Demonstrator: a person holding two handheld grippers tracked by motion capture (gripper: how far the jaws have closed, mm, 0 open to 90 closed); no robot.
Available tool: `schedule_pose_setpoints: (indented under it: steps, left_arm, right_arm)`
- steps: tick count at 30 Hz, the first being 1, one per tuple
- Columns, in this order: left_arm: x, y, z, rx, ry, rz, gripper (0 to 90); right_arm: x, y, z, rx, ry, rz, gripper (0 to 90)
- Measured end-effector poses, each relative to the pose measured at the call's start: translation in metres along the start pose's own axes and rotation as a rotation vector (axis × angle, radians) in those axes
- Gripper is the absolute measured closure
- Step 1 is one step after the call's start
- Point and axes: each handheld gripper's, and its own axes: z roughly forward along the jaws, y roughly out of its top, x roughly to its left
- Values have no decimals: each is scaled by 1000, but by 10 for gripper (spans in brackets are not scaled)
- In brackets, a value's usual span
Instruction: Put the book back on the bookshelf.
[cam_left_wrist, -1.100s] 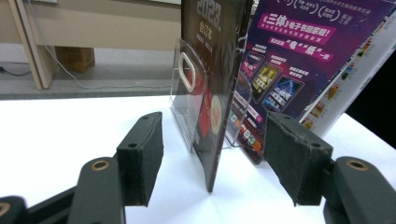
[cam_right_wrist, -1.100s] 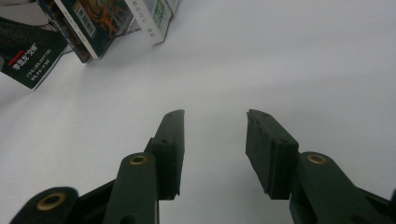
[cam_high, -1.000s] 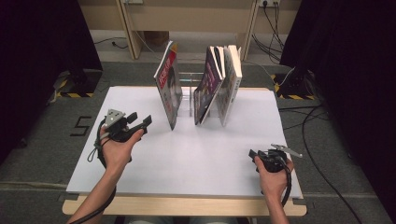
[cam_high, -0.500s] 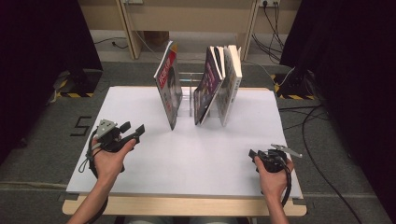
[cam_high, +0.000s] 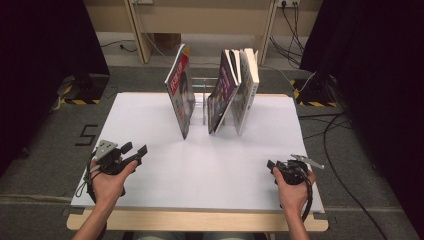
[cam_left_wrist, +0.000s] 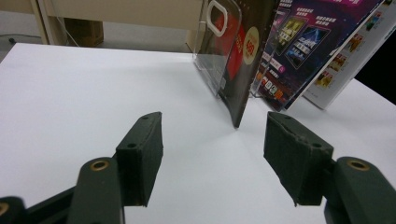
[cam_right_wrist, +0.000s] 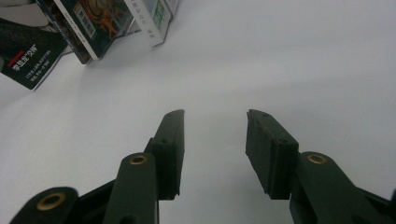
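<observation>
White tabletop (cam_high: 200, 170), wide and mostly bare. At its far middle, a clear acrylic rack (cam_high: 200, 100) holding magazines on edge: a red-covered magazine (cam_high: 180, 95) leaning alone on the left, standing steeply, long edge running up and tilted toward the left; a cluster of three more magazines (cam_high: 235, 90) leaning the other way just beside it on the right.

Well apart from both tools. Lies forward and to the right of the left tool (cam_high: 131, 151), forward and to the left of the right tool (cam_high: 274, 167). Left hand (cam_high: 107, 175) judged the nearer, with the red-covered magazine's dark lower corner (cam_left_wrist: 238, 93) straight ahead between its jaws in the left gripper view, so probably the first thing reached; a grasp would need the jaws brought across the thin cover, not along it.

Left tool released, jaws spread wide, nothing between them, pads (cam_left_wrist: 142, 154) clear above the white surface. Right tool (cam_right_wrist: 215, 140) likewise released, jaws parted, nothing held, low over bare tabletop near the front right edge, magazine spines seen far off at upper left.
</observation>
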Motion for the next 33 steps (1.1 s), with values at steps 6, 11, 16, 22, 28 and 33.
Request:
schedule_pose_setpoints:
  steps: [6,11,16,22,28,33]
  left_arm:
    - [6,-8,-3,8,10,3,368]
    - [12,-18,-6,20,17,10,368]
    - [23,-34,-10,40,39,-2,369]
    - [35,-48,-11,67,65,2,373]
    - [45,-61,-12,79,81,-10,377]
    - [46,-67,-13,74,77,-11,394]
  right_arm:
    - [0,0,0,1,0,-2,580]
    - [-1,0,0,0,-2,-4,579]
    - [0,0,0,0,1,4,578]
    - [1,-1,0,3,1,3,579]
    - [1,-1,1,7,0,1,578]
    - [2,-2,1,11,1,-6,578]
